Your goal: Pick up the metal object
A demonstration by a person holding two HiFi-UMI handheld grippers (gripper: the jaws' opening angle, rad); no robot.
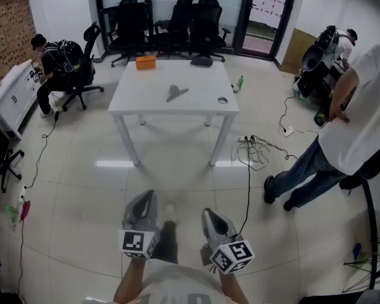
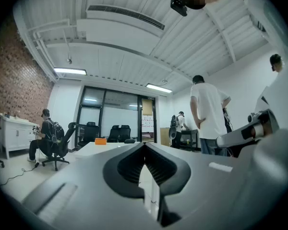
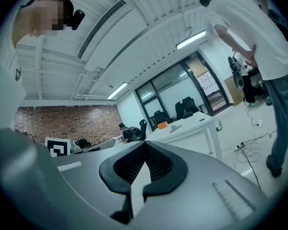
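The metal object (image 1: 175, 92) is a grey angular piece lying near the middle of the white table (image 1: 133, 97), far ahead of me. In the right gripper view the metal object (image 3: 175, 127) shows small on the distant tabletop. My left gripper (image 1: 149, 196) and right gripper (image 1: 206, 213) hang side by side low over the floor, well short of the table. Both are shut with nothing between their jaws; the tips meet in the left gripper view (image 2: 144, 145) and the right gripper view (image 3: 145, 143).
An orange box (image 1: 145, 62), a black item (image 1: 201, 61) and a small ring (image 1: 223, 100) also lie on the table. A standing person in a white shirt (image 1: 351, 119) is at the right, with cables (image 1: 256, 147) on the floor. A seated person (image 1: 54, 65) is at the left, and office chairs (image 1: 171, 21) stand behind.
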